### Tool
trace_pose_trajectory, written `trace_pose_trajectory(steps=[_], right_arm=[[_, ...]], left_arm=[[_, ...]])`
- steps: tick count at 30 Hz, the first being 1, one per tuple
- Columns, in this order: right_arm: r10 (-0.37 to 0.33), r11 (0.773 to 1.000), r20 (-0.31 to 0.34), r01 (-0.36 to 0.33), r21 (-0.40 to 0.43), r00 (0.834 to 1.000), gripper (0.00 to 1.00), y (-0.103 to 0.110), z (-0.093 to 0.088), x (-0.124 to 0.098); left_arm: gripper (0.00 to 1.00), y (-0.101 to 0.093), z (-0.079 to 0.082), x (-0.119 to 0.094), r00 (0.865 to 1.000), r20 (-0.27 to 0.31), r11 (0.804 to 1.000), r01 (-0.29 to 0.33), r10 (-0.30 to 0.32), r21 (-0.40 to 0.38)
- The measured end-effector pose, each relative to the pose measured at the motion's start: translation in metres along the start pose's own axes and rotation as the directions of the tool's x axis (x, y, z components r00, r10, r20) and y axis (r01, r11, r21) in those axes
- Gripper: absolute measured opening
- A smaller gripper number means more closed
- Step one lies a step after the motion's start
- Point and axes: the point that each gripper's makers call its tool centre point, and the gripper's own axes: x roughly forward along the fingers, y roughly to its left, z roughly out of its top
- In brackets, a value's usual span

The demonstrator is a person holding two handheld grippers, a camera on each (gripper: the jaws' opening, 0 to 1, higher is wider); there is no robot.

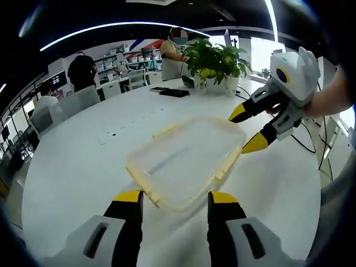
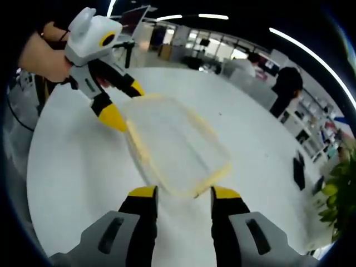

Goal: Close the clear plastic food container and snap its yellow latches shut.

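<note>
Left gripper (image 1: 175,198): jaws are held wide apart, nothing gripped; the yellow tips are seen just short of the near edge of the clear container (image 1: 186,161), which lies flat on the white tabletop (image 1: 78,172). In the right gripper view the left gripper (image 2: 122,103) is seen at the container's far side, its jaws spread, one tip at or just over the rim; contact cannot be judged.

Right gripper (image 2: 182,193): jaws likewise spread, empty, tips close to the near corner of the container (image 2: 175,144). In the left gripper view it (image 1: 247,129) is seen at the container's right side, held by a hand (image 1: 322,100), jaws apart, the lower tip beside the rim.

Container: lid appears to be laid on the base; yellow latches (image 1: 225,167) are noted along the edges. Whether they are snapped down cannot be told.

Surroundings: a potted plant (image 1: 217,61) is noted at the tabletop's far edge, with a dark flat object (image 1: 174,93) near it. Cables (image 1: 303,142) trail at the right. A seated person (image 1: 175,53) is noted behind the plant, a standing person (image 1: 82,71) by the shelves (image 1: 119,61). Chairs (image 1: 75,103) are ranged along the left. Nothing lies between the jaws and the container. No writing can be read.
</note>
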Motion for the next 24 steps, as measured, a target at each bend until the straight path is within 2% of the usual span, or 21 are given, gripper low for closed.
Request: trace_pose_trajectory(steps=[7, 12, 18, 24], right_arm=[[-0.015, 1.0, 0.002, 0.015, 0.024, 1.0, 0.35, -0.003, 0.0, -0.007], [-0.027, 0.996, 0.018, 0.026, 0.082, 0.999, 0.39, -0.003, 0.003, -0.016], [-0.045, 0.99, 0.044, 0.039, 0.138, 0.998, 0.41, 0.005, 0.01, -0.033], [-0.072, 0.981, 0.052, 0.062, 0.182, 0.996, 0.42, 0.01, 0.011, -0.053]], left_arm=[[0.43, 0.0, 0.002, -0.005, 1.0, 0.008, 0.999, -0.011, 0.012, -0.034], [0.43, -0.005, 0.004, -0.015, 1.0, 0.018, 0.998, -0.015, 0.016, -0.055], [0.43, -0.012, 0.002, -0.034, 0.999, 0.028, 0.997, -0.023, 0.025, -0.069], [0.43, -0.017, -0.009, -0.06, 0.999, 0.026, 0.995, -0.038, 0.04, -0.088]])
